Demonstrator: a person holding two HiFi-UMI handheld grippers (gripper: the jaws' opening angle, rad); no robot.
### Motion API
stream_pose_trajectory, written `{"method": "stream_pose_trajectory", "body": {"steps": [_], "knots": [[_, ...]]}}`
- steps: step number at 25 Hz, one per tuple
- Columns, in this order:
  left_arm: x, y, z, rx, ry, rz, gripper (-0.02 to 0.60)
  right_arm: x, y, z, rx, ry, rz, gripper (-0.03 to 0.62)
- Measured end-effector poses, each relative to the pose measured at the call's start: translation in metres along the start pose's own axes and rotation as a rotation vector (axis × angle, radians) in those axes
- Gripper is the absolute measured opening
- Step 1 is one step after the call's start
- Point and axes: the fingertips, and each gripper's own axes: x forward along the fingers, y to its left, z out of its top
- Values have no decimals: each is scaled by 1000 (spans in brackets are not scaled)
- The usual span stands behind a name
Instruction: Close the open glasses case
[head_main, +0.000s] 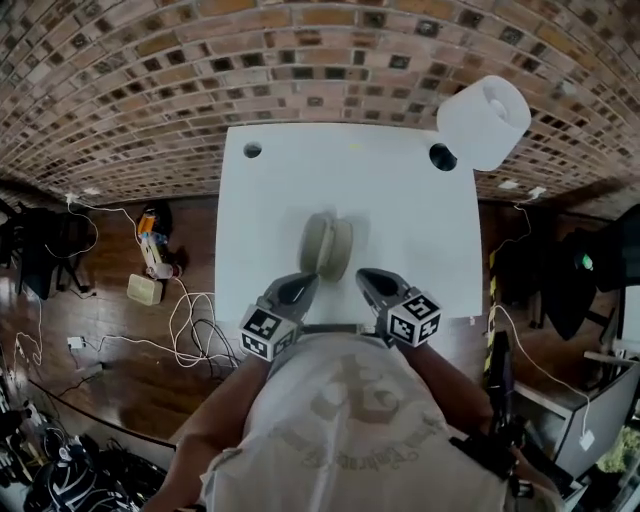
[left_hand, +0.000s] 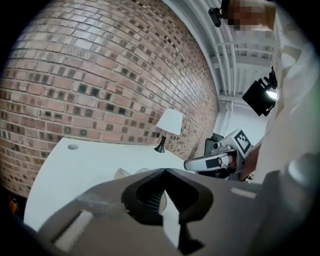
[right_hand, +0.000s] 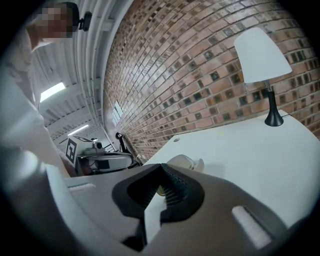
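A beige glasses case (head_main: 327, 246) lies in the middle of the white table (head_main: 400, 200), its two shells parted by a narrow gap. My left gripper (head_main: 303, 287) sits just short of the case's near left side and is shut with nothing in it. My right gripper (head_main: 368, 280) sits near the case's right side, also shut and holding nothing. In the left gripper view the case (left_hand: 125, 173) peeks over the closed tips of the left gripper (left_hand: 164, 171). In the right gripper view the case (right_hand: 186, 161) lies just beyond the closed right gripper (right_hand: 161, 166).
A white table lamp (head_main: 485, 120) stands at the table's far right corner beside a dark cable hole (head_main: 443, 156). Another hole (head_main: 252, 150) is at the far left corner. A brick wall runs behind the table. Cables and small items lie on the wooden floor (head_main: 150, 330) to the left.
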Motion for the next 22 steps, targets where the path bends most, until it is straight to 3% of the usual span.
{"method": "stream_pose_trajectory", "body": {"steps": [8, 16, 22], "knots": [[-19, 23, -7, -2, 24, -89, 6, 20, -1, -11, 18, 1, -175, 8], [-43, 39, -17, -1, 50, -159, 6, 24, -20, -31, 108, -2, -344, 11], [-51, 46, -15, -17, 46, -188, 6, 26, -35, -49, 289, 12, -408, 108]]}}
